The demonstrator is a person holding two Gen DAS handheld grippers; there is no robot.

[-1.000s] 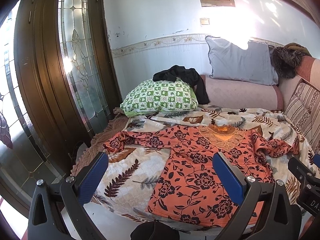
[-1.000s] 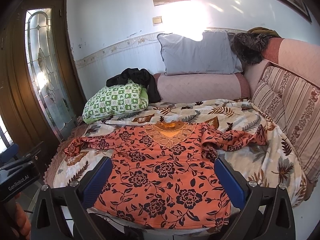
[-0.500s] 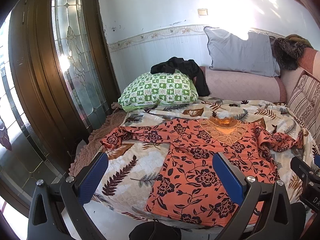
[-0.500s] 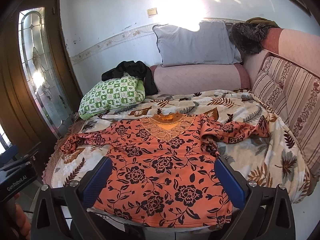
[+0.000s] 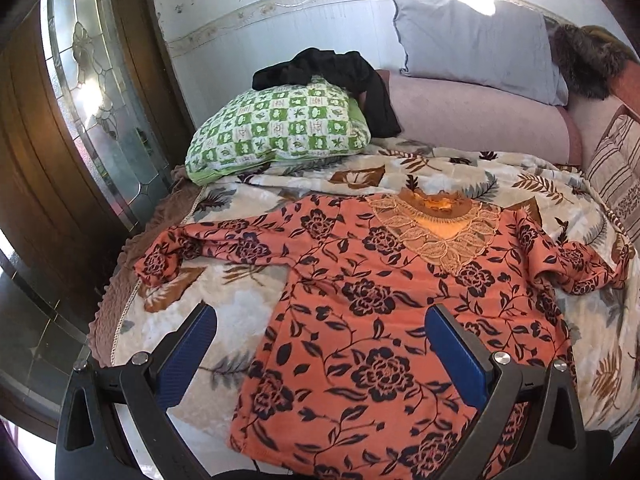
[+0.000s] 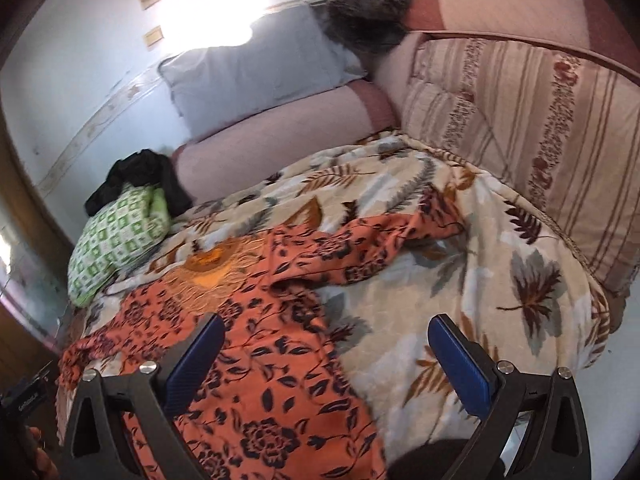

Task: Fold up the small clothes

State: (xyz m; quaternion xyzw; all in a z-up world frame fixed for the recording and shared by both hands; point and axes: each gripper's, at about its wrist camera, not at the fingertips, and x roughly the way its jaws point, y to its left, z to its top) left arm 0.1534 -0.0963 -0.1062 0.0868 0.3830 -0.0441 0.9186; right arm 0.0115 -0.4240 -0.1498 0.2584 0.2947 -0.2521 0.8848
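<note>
An orange top [image 5: 384,312] with dark flowers and a lace neckline lies face up on the leaf-print blanket [image 5: 224,304]. Its left sleeve stretches out flat and its right sleeve [image 6: 372,240] lies crumpled. My left gripper [image 5: 320,344] hangs open above the top's lower left side, with nothing between its blue pads. My right gripper [image 6: 326,354] is open too, over the top's right edge and the bare blanket [image 6: 460,280] beside it.
A green checked pillow [image 5: 280,128] with a black garment [image 5: 340,76] on it sits at the back left. A grey pillow [image 5: 472,36] and pink bolster [image 5: 472,120] line the wall. A striped cushion [image 6: 528,144] flanks the right. A wooden door with glass [image 5: 80,120] stands left.
Both grippers have moved forward and down toward the bed. The right one has also swung toward the right, over the top's right side. Both stayed open.
</note>
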